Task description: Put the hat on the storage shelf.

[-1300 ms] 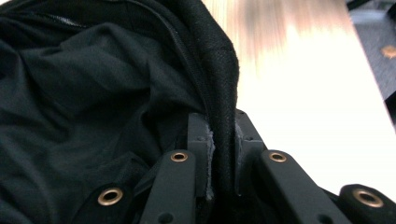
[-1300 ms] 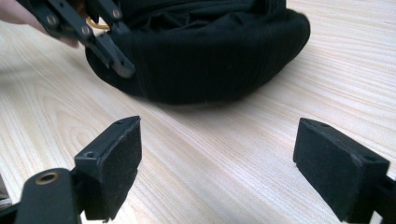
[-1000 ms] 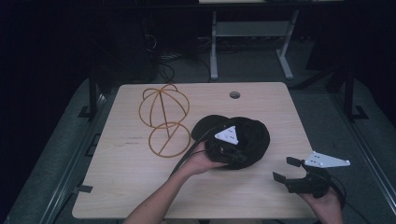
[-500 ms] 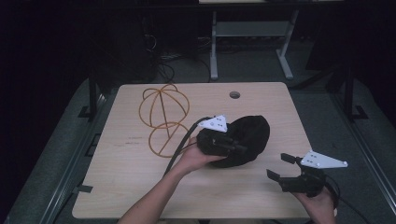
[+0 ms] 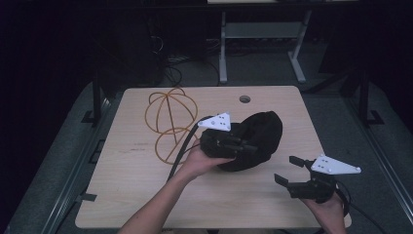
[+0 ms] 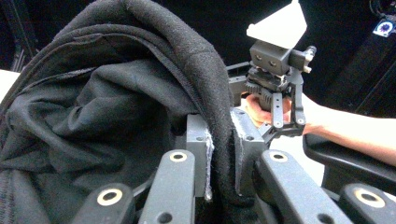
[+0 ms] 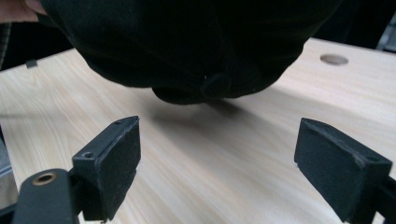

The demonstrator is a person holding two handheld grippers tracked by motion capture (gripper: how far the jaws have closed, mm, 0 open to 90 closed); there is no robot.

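Since a sec ago my left gripper (image 5: 243,145) has lifted the black cap (image 5: 260,139) up off the table (image 5: 122,180), bunching it taller. Its jaws are clamped on a fold of the cap's fabric (image 6: 219,140), w/ cloth heaped to the left in the left gripper view. My right gripper (image 5: 288,171) hovers near the front-right edge, jaws spread wide, nothing btwn them, cap just ahead (image 7: 187,46). Orange wire frame (image 5: 170,117) sits back-left, apart.

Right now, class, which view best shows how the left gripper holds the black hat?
The left gripper view: the left gripper pinches the black hat by a fabric fold. The high view shows the hat's whole shape; the right gripper view, its dark underside.
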